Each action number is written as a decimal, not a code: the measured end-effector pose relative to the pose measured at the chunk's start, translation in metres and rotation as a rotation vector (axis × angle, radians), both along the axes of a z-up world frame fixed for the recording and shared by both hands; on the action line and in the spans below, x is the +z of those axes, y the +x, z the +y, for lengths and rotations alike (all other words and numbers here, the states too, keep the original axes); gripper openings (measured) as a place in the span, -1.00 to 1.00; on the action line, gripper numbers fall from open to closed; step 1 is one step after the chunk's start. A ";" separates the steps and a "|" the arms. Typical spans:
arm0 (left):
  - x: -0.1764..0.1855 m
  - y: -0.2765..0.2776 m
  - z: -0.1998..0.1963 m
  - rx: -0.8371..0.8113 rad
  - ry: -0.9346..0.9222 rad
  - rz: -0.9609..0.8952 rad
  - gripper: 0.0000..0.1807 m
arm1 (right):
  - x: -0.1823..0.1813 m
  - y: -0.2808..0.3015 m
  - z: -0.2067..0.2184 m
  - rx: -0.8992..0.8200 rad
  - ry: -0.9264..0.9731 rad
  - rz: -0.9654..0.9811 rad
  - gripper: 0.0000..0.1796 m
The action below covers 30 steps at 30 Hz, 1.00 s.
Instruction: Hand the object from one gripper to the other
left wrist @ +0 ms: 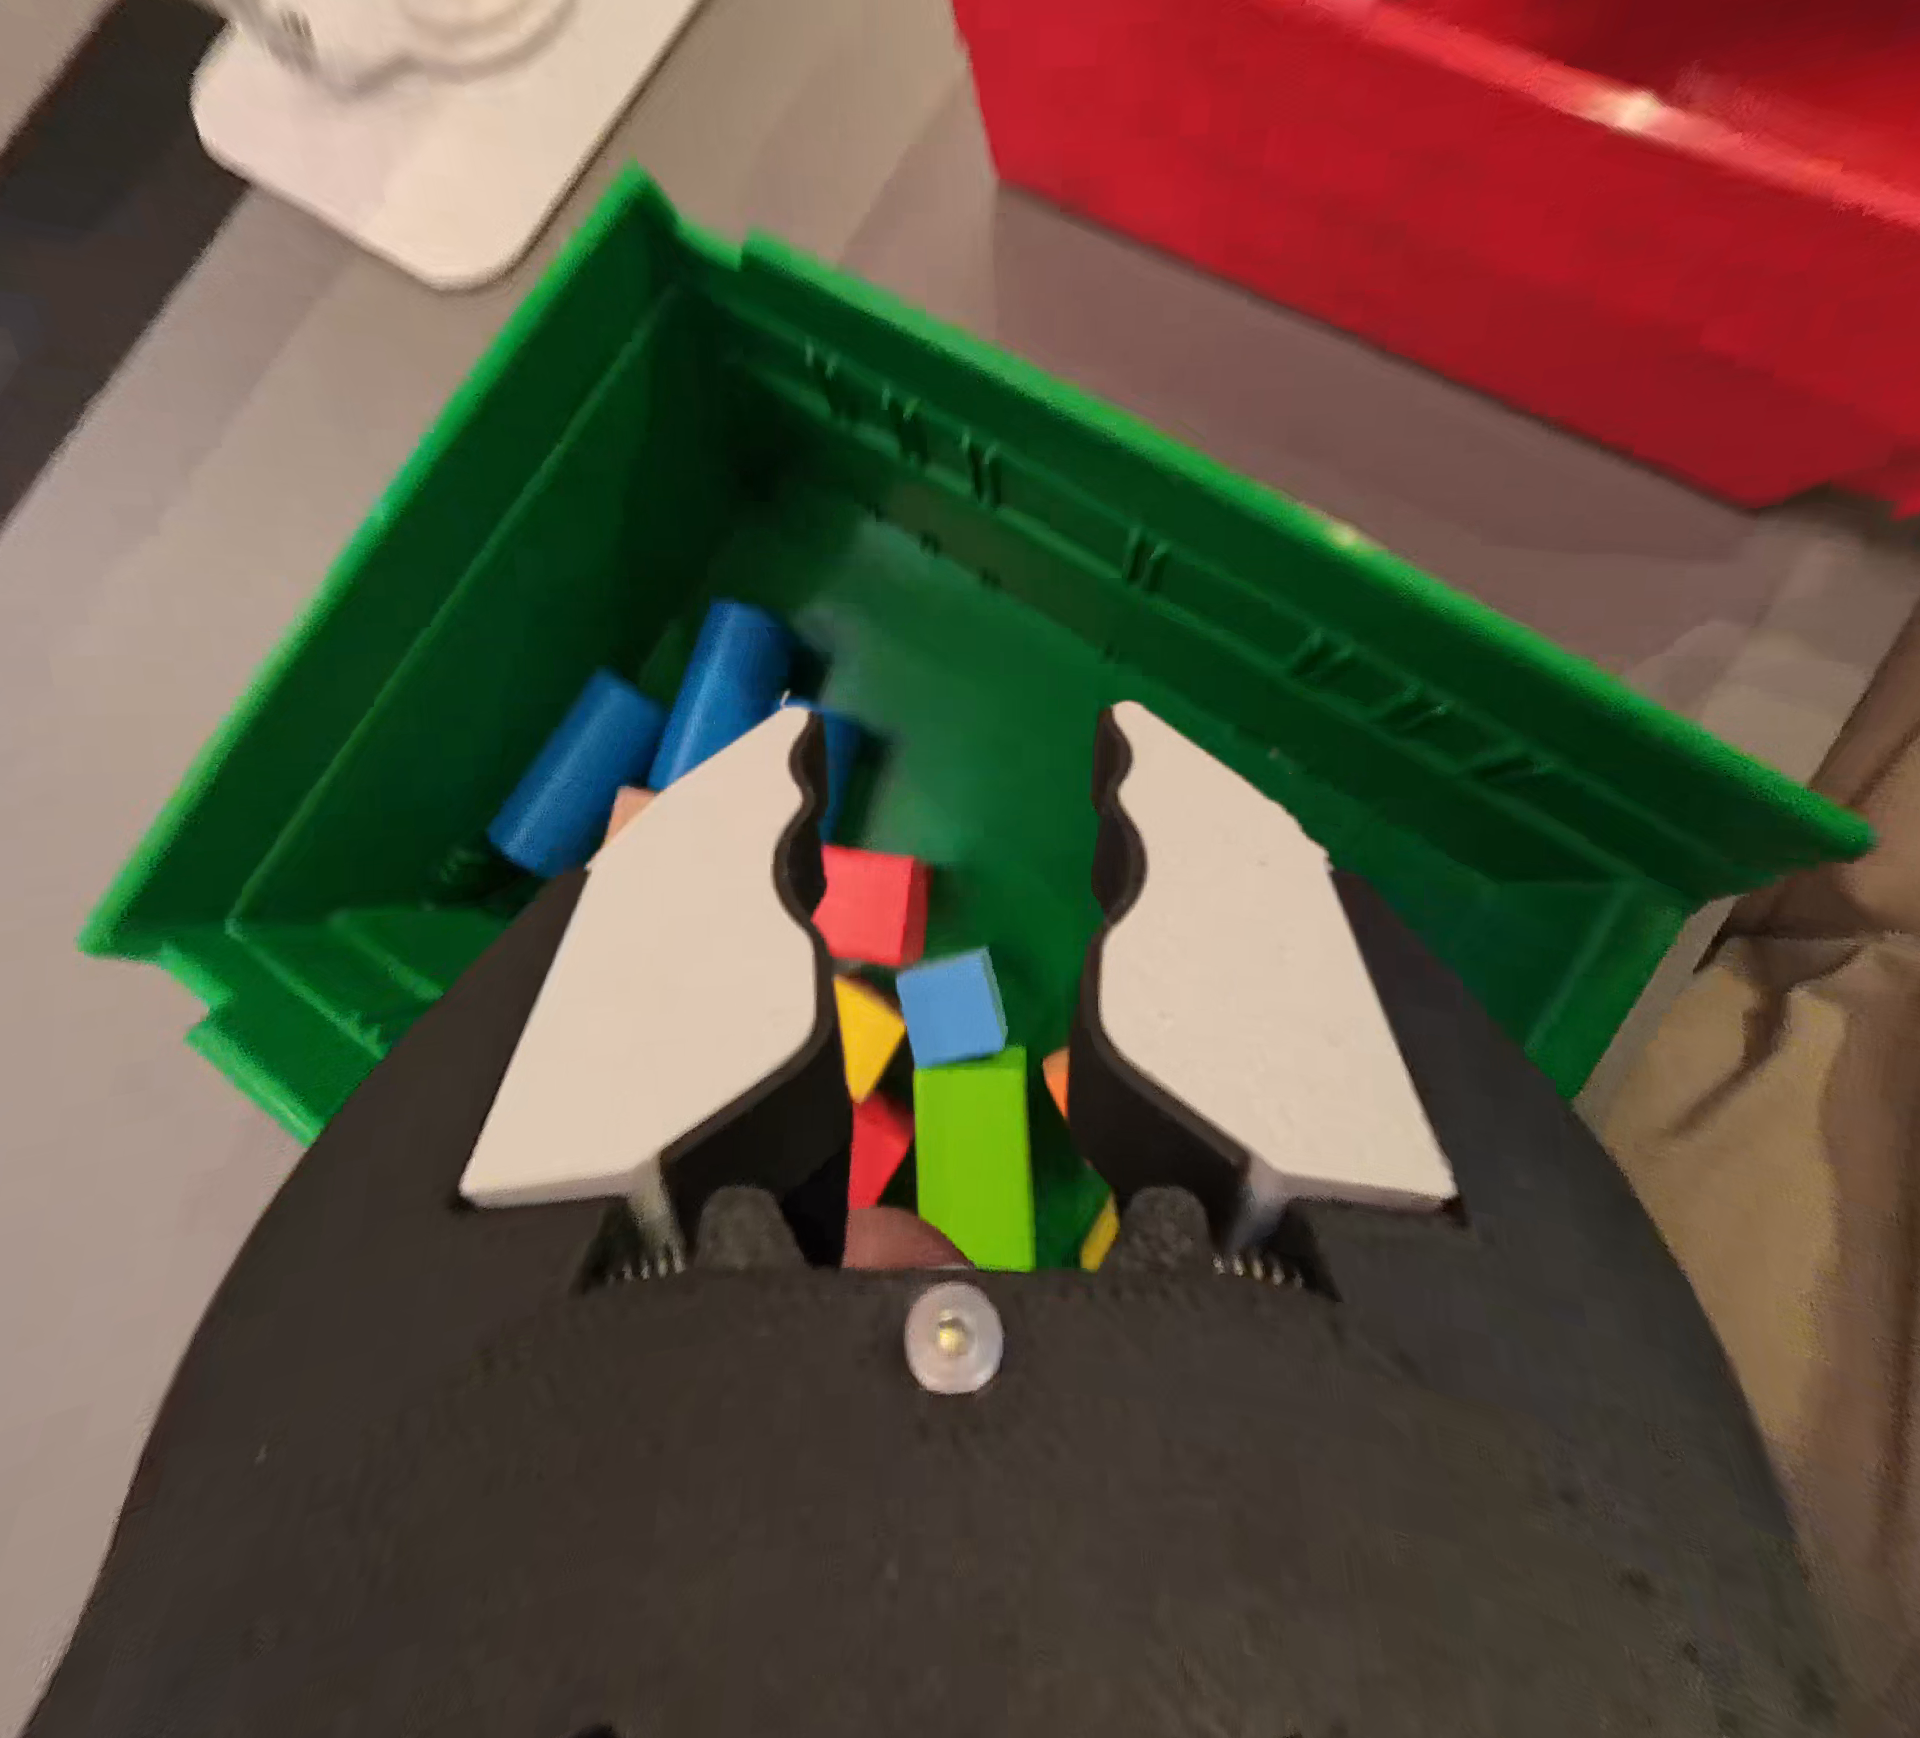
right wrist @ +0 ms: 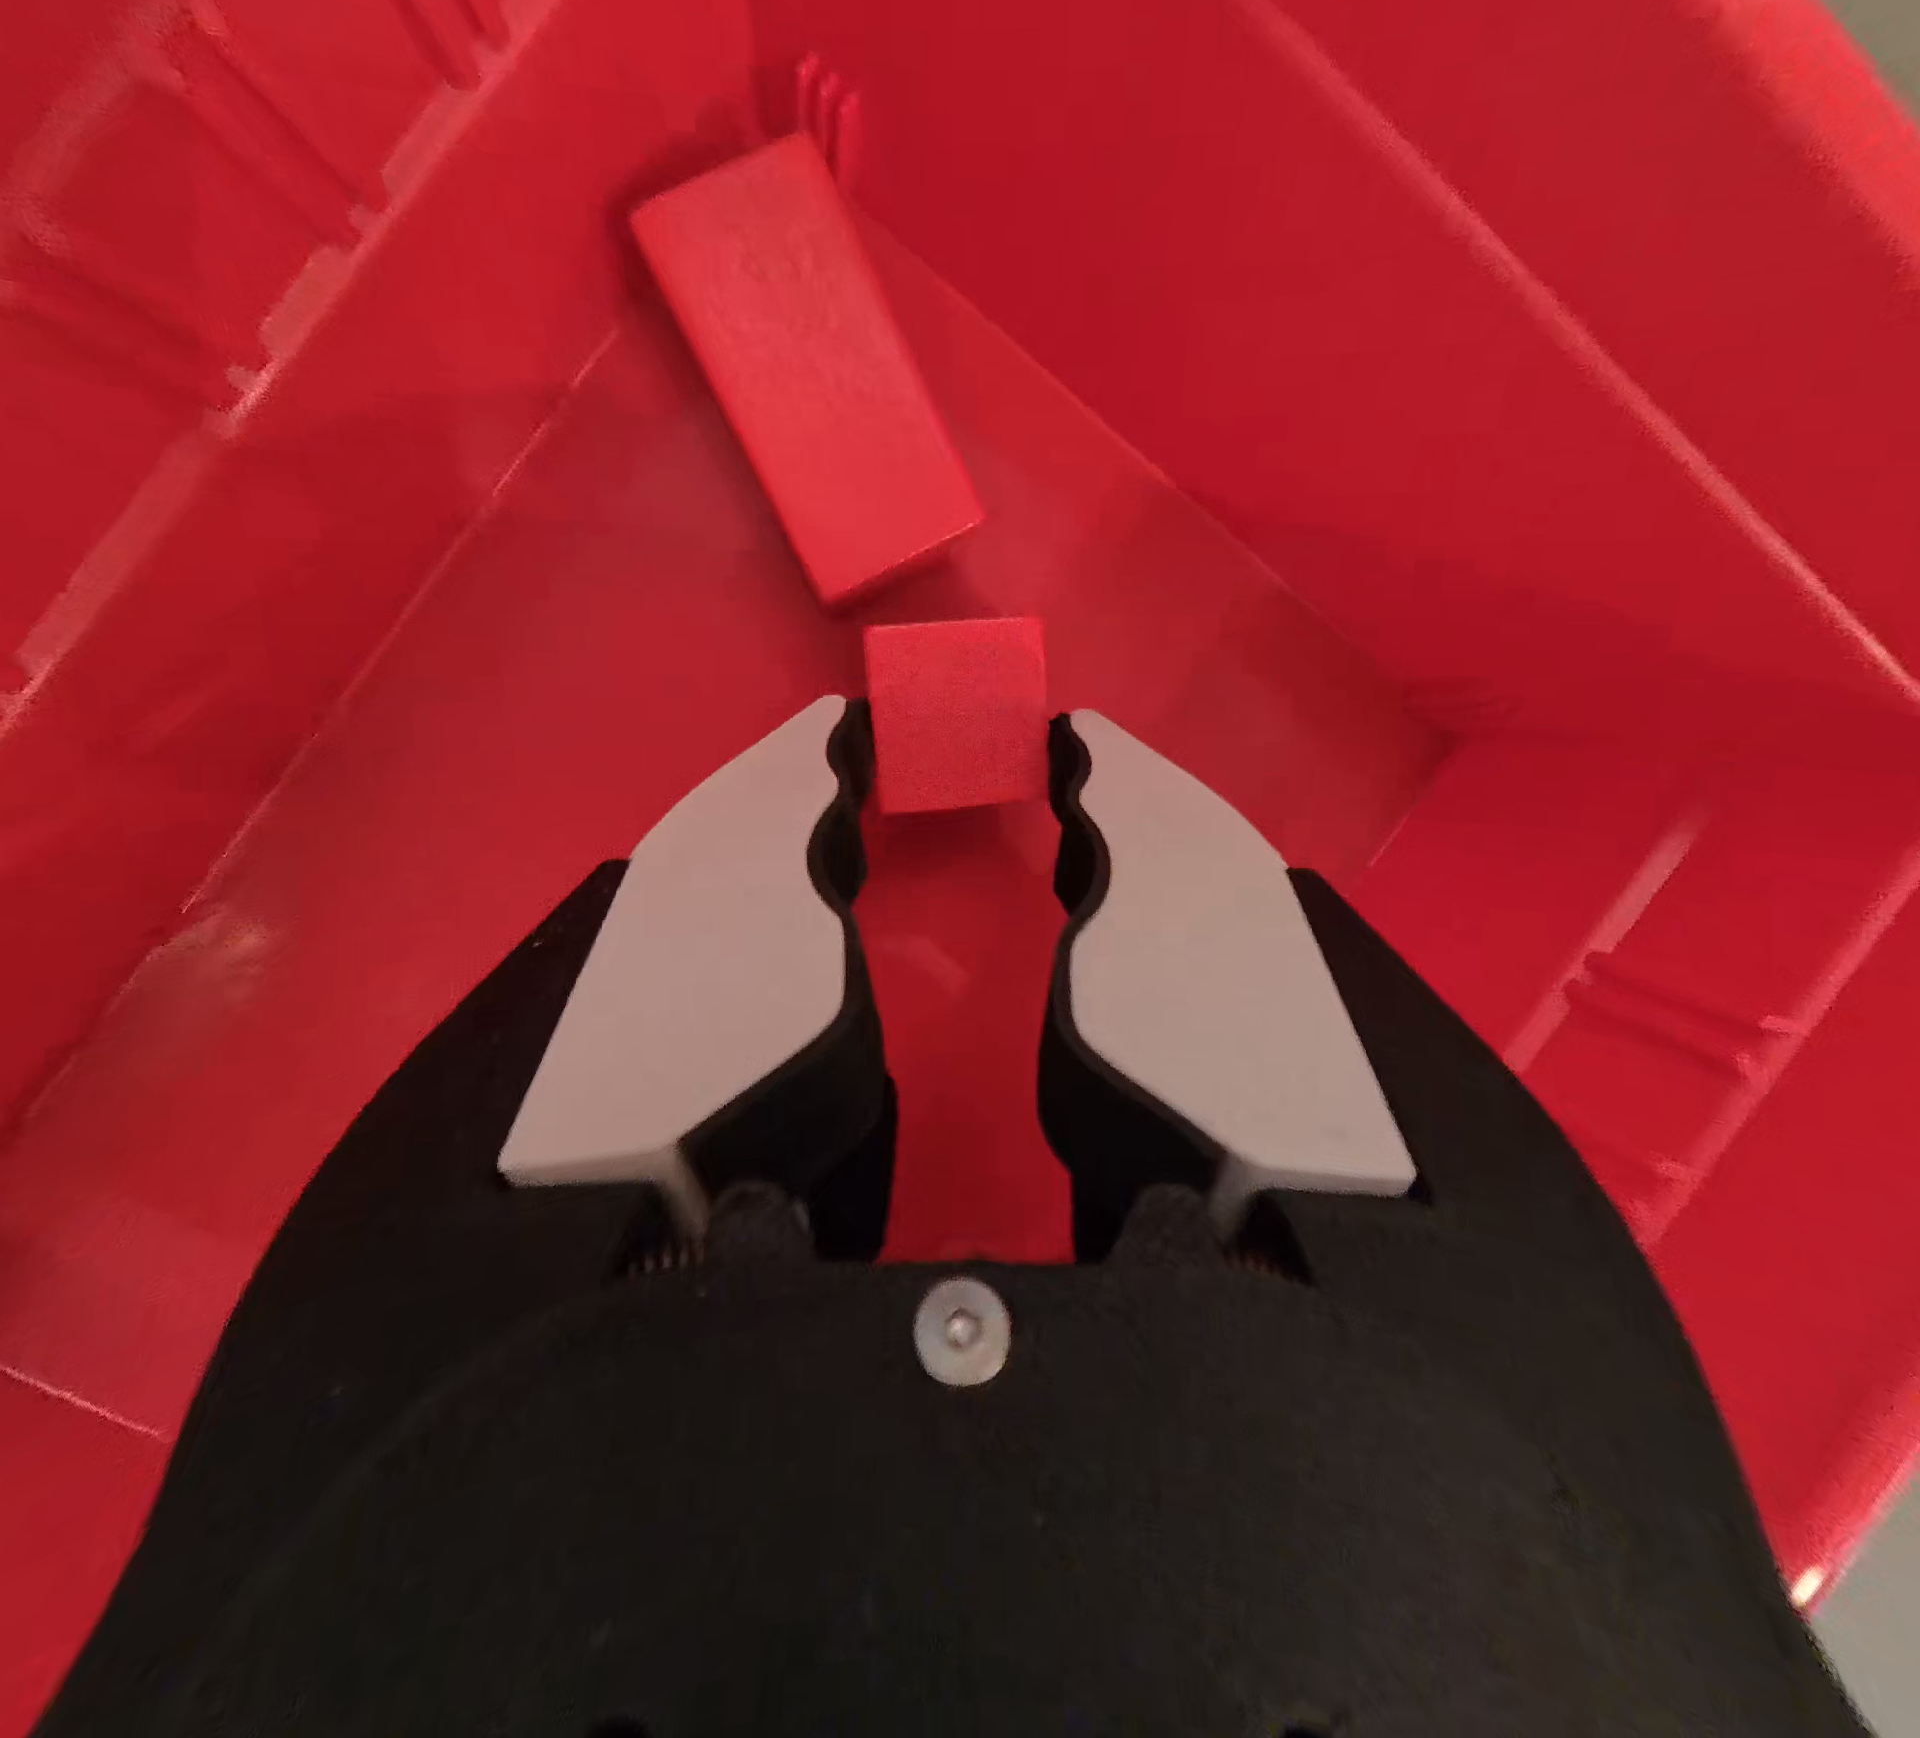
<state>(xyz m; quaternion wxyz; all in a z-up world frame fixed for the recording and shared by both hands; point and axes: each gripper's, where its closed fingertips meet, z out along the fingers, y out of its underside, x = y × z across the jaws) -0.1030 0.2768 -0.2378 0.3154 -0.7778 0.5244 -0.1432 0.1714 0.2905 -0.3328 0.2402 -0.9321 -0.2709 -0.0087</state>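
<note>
Only the right wrist view shows the right gripper point(right wrist: 951, 732) pinching a red cube point(right wrist: 956, 717) inside the red bin point(right wrist: 1351, 338) — the left gripper point(left wrist: 956, 732) has its fingers wide over the green bin point(left wrist: 436, 712).

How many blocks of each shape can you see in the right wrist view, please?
Flat red block: 1, lying in the red bin
Red cube: 1, between the tips of the right tongs
Total: 2
</note>
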 end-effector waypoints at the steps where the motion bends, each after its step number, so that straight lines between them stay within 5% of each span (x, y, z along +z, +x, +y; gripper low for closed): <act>1: -0.009 -0.007 0.001 0.023 -0.022 0.048 -0.46 | 0.000 -0.001 0.000 0.001 0.002 -0.004 -0.63; 10: -0.071 -0.057 0.007 0.132 -0.080 0.458 -0.49 | 0.013 -0.010 -0.004 0.031 -0.004 -0.012 -0.51; 21: -0.102 -0.051 0.016 0.224 -0.075 0.528 -0.43 | 0.046 -0.022 -0.005 0.061 0.049 0.041 -0.48; 30: -0.100 -0.049 0.010 0.223 -0.122 0.490 -0.57 | 0.057 -0.026 -0.007 0.095 0.072 0.038 -0.48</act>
